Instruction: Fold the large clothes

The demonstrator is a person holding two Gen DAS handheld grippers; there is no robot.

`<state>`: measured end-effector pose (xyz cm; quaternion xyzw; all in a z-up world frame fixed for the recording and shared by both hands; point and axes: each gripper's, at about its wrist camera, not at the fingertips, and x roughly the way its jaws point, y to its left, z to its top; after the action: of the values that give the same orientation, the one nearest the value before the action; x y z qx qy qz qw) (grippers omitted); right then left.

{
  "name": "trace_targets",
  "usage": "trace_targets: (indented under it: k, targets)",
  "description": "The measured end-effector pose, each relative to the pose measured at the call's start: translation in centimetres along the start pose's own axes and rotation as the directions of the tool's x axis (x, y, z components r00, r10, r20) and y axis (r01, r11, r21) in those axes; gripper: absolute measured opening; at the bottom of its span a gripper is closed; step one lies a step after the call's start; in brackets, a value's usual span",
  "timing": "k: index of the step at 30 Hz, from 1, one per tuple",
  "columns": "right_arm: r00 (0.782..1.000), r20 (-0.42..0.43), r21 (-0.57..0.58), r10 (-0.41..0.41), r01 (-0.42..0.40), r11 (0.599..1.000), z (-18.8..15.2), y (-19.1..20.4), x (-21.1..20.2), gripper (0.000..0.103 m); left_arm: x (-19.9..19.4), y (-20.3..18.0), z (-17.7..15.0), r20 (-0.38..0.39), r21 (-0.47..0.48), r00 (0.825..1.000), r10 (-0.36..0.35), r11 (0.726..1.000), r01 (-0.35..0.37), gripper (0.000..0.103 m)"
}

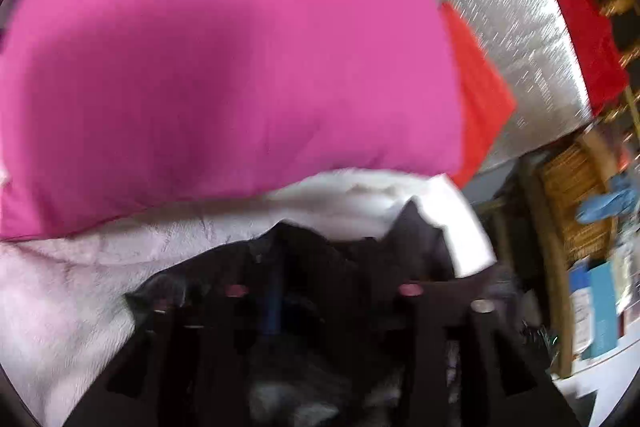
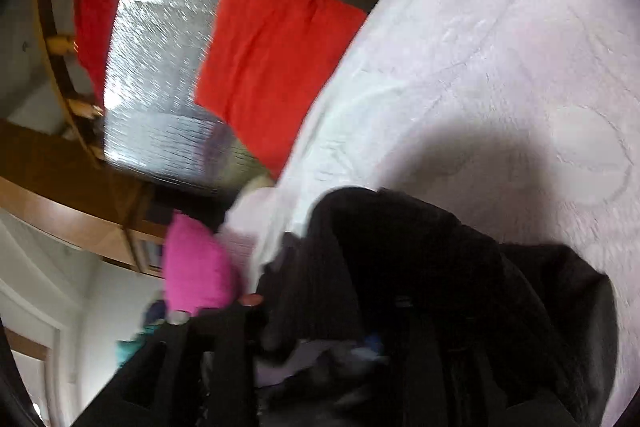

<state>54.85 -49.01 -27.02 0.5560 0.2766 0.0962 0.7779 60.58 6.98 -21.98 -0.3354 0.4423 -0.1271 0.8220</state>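
A dark, black garment point(image 1: 320, 255) is bunched over my left gripper point(image 1: 324, 291), whose black fingers close on its cloth above the white bed cover point(image 1: 60, 299). In the right wrist view the same black garment point(image 2: 400, 267) drapes over my right gripper point(image 2: 332, 307), which is shut on a fold of it over the white cover point(image 2: 500, 67). Both views are blurred and the fingertips are mostly hidden by the cloth.
A pink pillow point(image 1: 220, 67) fills the far side; it shows small in the right wrist view point(image 2: 196, 267). A red pillow point(image 2: 272, 67) leans on a silver foil panel point(image 2: 168, 47). A wicker chair point(image 1: 572, 203) and shelves stand at right.
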Motion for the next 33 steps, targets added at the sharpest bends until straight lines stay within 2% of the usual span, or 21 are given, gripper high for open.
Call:
trace_targets:
  k: [1,2,3,5,7,9,13,15,17,18,21,22,24,26,27,30,32,33]
  targets:
    - [0.998,0.06,0.0,0.033,-0.033,0.999,-0.1,0.5,-1.9,0.081,-2.0,-0.4,0.0,0.066,0.0,0.998,-0.007,1.0,0.007,0.074]
    - [0.988,0.139,-0.013,0.068,-0.067,0.998,-0.4,1.3,-4.6,0.085,-4.4,-0.9,-0.1,0.144,0.002,0.989,-0.027,1.0,0.027,0.077]
    - [0.982,0.171,-0.027,0.079,-0.076,0.997,-0.5,1.8,-6.2,0.087,-6.7,-1.3,-0.4,0.202,0.006,0.979,-0.041,0.999,0.041,0.079]
    - [0.986,0.155,-0.1,0.056,-0.04,0.994,-1.5,3.8,-9.7,0.087,-10.0,-2.3,-1.6,0.24,0.01,0.971,-0.014,1.0,0.012,0.08]
    - [0.993,0.113,-0.154,0.037,-0.019,0.988,-3.4,4.9,-12.3,0.087,-13.0,-3.6,-4.7,0.224,0.043,0.974,0.024,0.998,-0.035,0.082]
    - [0.998,0.066,-0.171,0.013,-0.002,0.985,-5.8,5.1,-14.4,0.087,-14.2,-3.7,-8.0,0.189,0.043,0.982,0.011,0.999,-0.02,0.085]
    - [1.0,-0.012,-0.083,-0.028,0.026,0.996,-11.8,2.5,-17.5,0.087,-14.7,-0.9,-16.6,0.081,-0.102,0.996,0.046,0.994,-0.038,0.086]
    - [0.998,-0.043,-0.014,-0.039,0.038,0.999,-14.1,1.0,-17.8,0.087,-14.2,0.7,-19.1,0.042,-0.172,0.995,0.091,0.982,-0.083,0.086]
    - [0.996,-0.067,0.036,-0.067,0.07,0.997,-16.1,-0.6,-17.6,0.087,-13.5,2.6,-20.9,0.011,-0.272,0.993,0.12,0.956,-0.113,0.086]
    - [0.994,-0.073,0.045,-0.086,0.09,0.995,-16.5,-1.1,-17.3,0.087,-13.1,3.4,-21.2,0.012,-0.313,0.993,0.119,0.943,-0.109,0.086]
    - [0.983,-0.053,0.074,-0.176,0.179,0.981,-16.6,-3.3,-16.2,0.087,-12.2,4.5,-20.4,0.071,-0.333,0.99,0.119,0.939,-0.089,0.086]
    - [0.978,-0.045,0.097,-0.201,0.205,0.974,-16.3,-4.1,-15.8,0.087,-11.8,5.2,-20.1,0.081,-0.371,0.989,0.123,0.925,-0.085,0.086]
    - [0.982,-0.037,0.17,-0.185,0.188,0.967,-15.5,-5.6,-15.3,0.087,-11.2,6.0,-19.4,0.106,-0.437,0.99,0.093,0.899,-0.038,0.086]
    - [0.983,-0.004,0.185,-0.185,0.182,0.966,-14.8,-6.0,-15.0,0.086,-10.4,6.1,-18.6,0.135,-0.438,0.986,0.093,0.899,-0.025,0.086]
    - [0.979,0.033,0.16,-0.203,0.196,0.968,-14.4,-5.7,-14.8,0.086,-10.2,5.9,-18.2,0.153,-0.432,0.983,0.099,0.902,-0.024,0.086]
    - [0.969,0.064,0.082,-0.24,0.234,0.969,-13.8,-4.7,-13.6,0.087,-10.4,6.2,-16.9,0.179,-0.412,0.978,0.108,0.911,-0.025,0.086]
    - [0.96,0.096,0.034,-0.263,0.261,0.965,-13.4,-4.5,-12.8,0.082,-10.5,6.5,-16.3,0.211,-0.418,0.972,0.107,0.908,-0.009,0.085]
    - [0.952,0.105,0.025,-0.287,0.286,0.958,-13.5,-4.3,-12.7,0.064,-10.1,6.6,-16.1,0.225,-0.424,0.969,0.107,0.905,-0.001,0.078]
